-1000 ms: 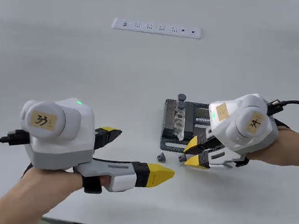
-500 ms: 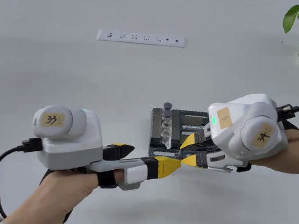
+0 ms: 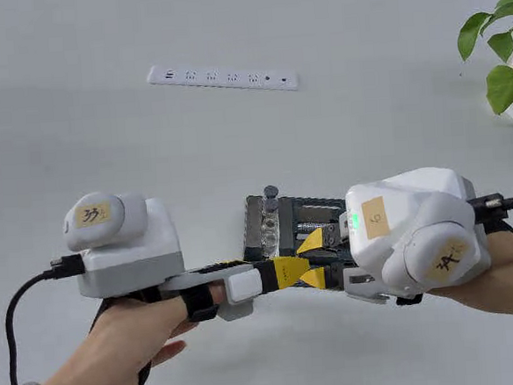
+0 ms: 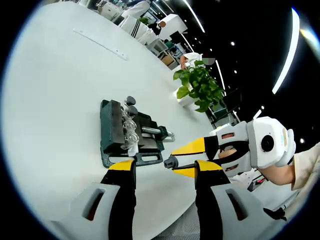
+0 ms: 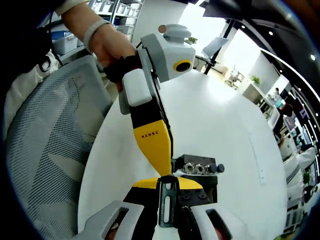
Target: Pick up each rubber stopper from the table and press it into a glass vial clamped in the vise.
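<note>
A grey rubber stopper [image 4: 171, 162] sits pinched between the yellow jaws of the right gripper [image 3: 304, 261], just beside the near edge of the dark vise [image 3: 312, 210] and not touching it. The left gripper [image 4: 166, 167], jaws spread wide and holding nothing, points in from the opposite side. In the left gripper view its two tips frame the stopper. In the vise, a row of glass vials [image 3: 267, 233] is clamped, and the vial at the far end carries a second stopper [image 3: 271, 192]. Beyond the vise a white power strip [image 3: 222, 76] lies on the pale surface [image 3: 103, 141]. A potted plant [image 3: 493, 44] stands well off to the vise's right.
</note>
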### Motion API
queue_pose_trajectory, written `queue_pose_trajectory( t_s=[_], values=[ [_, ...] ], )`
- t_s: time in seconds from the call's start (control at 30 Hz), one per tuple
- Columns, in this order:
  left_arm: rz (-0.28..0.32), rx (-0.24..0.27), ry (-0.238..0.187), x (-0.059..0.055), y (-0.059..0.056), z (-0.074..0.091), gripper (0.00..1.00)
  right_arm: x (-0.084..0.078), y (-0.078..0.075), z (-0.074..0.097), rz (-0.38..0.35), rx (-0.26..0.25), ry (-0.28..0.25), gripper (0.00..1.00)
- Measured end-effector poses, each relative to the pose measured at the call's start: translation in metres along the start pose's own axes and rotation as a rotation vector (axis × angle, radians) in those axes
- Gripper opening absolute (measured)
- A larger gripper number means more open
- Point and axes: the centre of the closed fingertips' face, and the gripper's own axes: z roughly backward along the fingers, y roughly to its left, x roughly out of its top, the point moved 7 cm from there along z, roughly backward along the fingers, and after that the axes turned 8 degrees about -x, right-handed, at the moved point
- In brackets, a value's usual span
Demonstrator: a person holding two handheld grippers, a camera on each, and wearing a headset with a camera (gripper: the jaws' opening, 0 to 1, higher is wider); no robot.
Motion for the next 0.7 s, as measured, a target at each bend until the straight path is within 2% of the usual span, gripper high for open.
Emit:
queue_pose_trajectory(
  t_s=[0.1, 0.23, 0.53, 0.7],
  values=[
    [0.022, -0.012, -0.001, 0.0, -0.0006, -0.0023, 0.34, 0.0013, -0.0005, 0.0012, -0.008, -0.01, -0.005, 0.07],
    [0.046, -0.03, 0.006, -0.0018, -0.0016, -0.0049, 0.28, 0.003, -0.0019, 0.0025, -0.002, -0.031, -0.007, 0.07],
    [0.076, -0.039, -0.011, -0.0046, -0.0013, -0.0081, 0.18, 0.0056, -0.0005, 0.0039, 0.002, -0.035, -0.01, 0.07],
    [0.1, -0.05, -0.017, -0.0043, -0.0019, -0.0082, 0.17, 0.0063, -0.0004, 0.0044, 0.008, -0.038, -0.005, 0.07]
  ],
)
